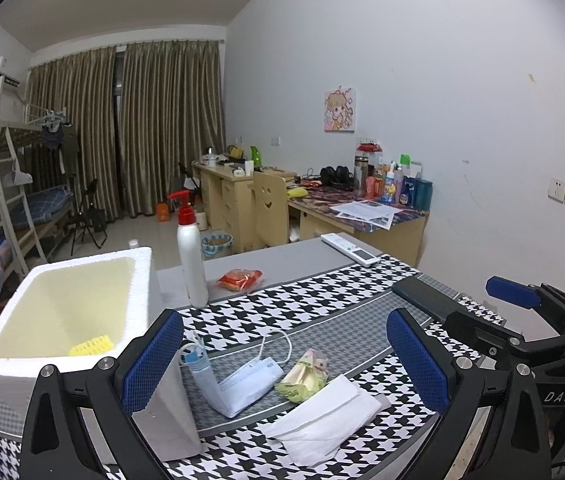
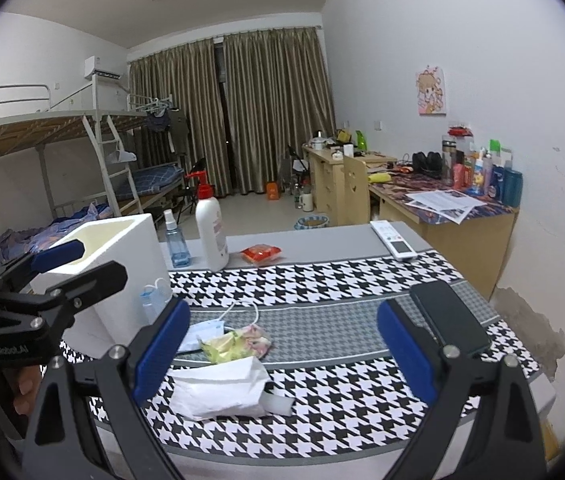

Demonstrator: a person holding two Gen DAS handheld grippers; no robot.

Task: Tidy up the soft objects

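Both grippers hang above a table spread with a black-and-white houndstooth cloth, and neither has hold of anything. The left gripper fills the bottom of its own view with its blue-padded jaws spread wide. The right gripper stands the same way in its view, jaws wide apart and empty.

The soft things lie in a loose cluster at the lower centre of both views. A folded white tissue lies nearest the cameras, flat on the cloth. Just beyond it is a crumpled yellow-green wrapper, touching or nearly touching the tissue. To the left of the wrapper a light blue face mask lies bent, its white ear loop trailing toward the middle of the table.

At the left of the left wrist view stands a white foam box, open at the top, with a yellow sponge-like piece in its near corner. Behind the box a white pump bottle with a red top stands upright, and a red snack packet lies just to its right. A white remote control lies at the far edge, and a dark phone lies at the right.
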